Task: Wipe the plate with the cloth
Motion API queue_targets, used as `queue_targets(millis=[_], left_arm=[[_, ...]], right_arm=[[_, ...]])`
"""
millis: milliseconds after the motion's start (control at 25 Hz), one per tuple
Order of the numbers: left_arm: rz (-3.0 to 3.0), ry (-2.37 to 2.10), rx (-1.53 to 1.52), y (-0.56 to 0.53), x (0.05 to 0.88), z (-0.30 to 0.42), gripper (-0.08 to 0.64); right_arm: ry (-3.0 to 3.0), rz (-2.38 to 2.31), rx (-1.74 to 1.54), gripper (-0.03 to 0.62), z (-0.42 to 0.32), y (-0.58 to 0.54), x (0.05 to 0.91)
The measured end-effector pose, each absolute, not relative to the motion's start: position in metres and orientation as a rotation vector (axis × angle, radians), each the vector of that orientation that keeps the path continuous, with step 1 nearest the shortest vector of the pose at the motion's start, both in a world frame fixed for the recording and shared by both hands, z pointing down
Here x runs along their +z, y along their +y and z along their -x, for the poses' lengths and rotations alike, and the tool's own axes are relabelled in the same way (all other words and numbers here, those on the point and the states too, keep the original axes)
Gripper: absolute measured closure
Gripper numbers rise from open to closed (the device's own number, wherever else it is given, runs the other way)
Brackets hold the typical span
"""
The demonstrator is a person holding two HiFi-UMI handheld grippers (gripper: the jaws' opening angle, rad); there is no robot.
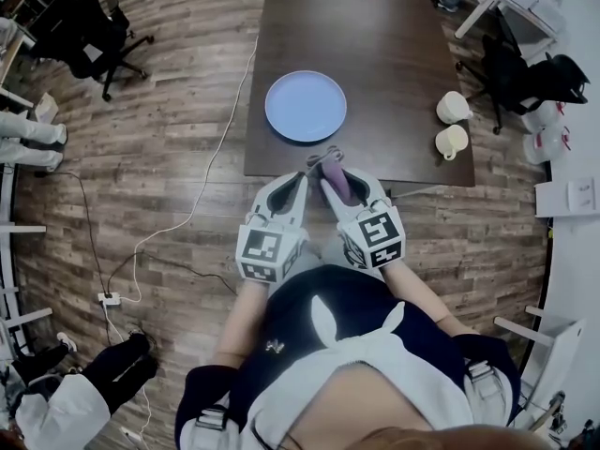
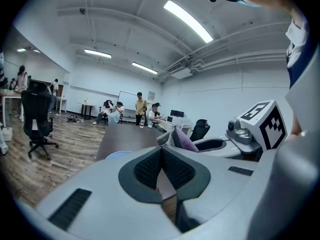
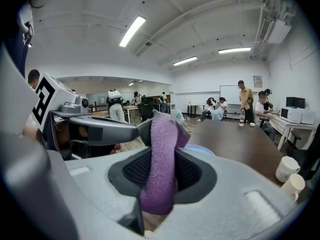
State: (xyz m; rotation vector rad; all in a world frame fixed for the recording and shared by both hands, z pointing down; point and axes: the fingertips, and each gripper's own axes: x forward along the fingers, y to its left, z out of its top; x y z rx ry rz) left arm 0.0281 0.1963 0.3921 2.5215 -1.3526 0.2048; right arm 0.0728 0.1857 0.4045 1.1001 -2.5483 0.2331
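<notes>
Plainly, we carry two grippers side by side at the near edge of the table (image 1: 375, 45). The left gripper (image 2: 161, 151) has its two dark pads meeting at the tips with nothing between them. The right gripper (image 3: 162, 154) is clamped on one purple cloth (image 3: 161, 164), which stands up past its tips and hangs down below the pads.

For print, each gripper bears one cube of black-and-white square markers: the left cube (image 1: 262, 251) and the right cube (image 1: 380, 235). These are patterns, not words. A small white tag (image 3: 177, 117) sits at the top of the cloth, just beyond the right gripper's tips, and its mark is too small for us to read.

Counting the rest, one pale blue plate (image 1: 306, 106) lies flat on the table straight ahead of both grippers, a little beyond their tips and apart from the cloth. Two cream mugs lie ahead and well off to the right gripper's right side, near the table's right edge: the farther mug (image 1: 453, 107) and the nearer mug (image 1: 451, 142), close beside each other. One white power strip (image 1: 110, 299) lies on the wooden floor far to the left gripper's left, with a cable running from it.
</notes>
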Motion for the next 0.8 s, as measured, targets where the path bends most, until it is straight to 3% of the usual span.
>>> queue_targets(millis=[800], left_arm=[[-2.474,-1.309,0.230,0.149,0.422,-0.003,0.554]], right_arm=[[-2.475,-1.051,0.237,0.477,-0.057,0.140,0.436]])
